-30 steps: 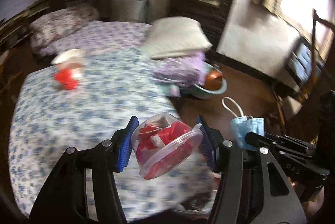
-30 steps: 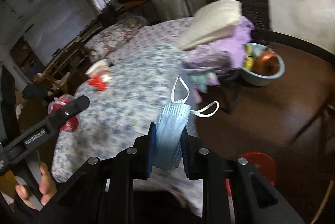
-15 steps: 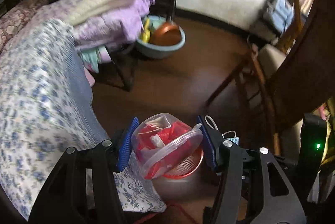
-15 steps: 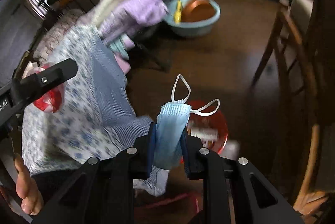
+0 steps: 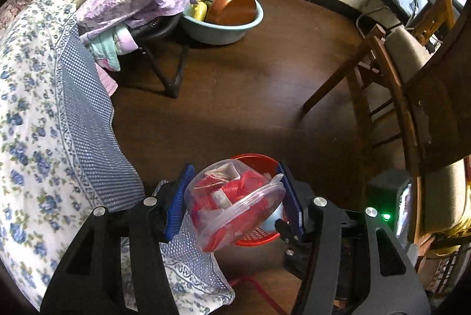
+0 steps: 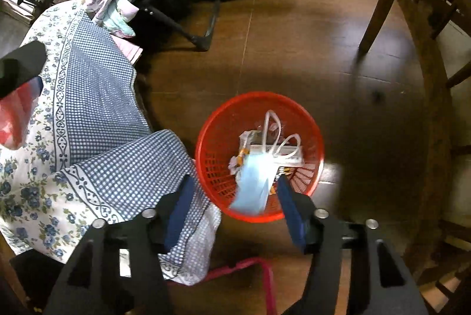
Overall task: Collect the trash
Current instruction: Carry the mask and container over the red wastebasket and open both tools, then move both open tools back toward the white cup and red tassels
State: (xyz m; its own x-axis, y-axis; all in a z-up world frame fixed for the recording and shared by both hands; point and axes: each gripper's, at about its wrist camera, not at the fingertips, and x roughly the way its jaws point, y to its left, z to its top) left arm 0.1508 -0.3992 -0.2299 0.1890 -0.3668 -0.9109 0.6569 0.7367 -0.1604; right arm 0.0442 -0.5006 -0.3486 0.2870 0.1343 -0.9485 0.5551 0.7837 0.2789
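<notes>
Both tongs have swung from the bed down over the red basket; the right tongs are opening, and the limp blue mask drops free above it. Left tongs clamp the light, slippery plastic tub across its sides, just above the basket's rim, with open floor beyond.

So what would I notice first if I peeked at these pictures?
Probably the red basket on the dark floor, with a blue mask dropping in between the opening jaws of the right gripper. Next, the clear tub of red scraps, pinched in the left gripper above that basket.
</notes>
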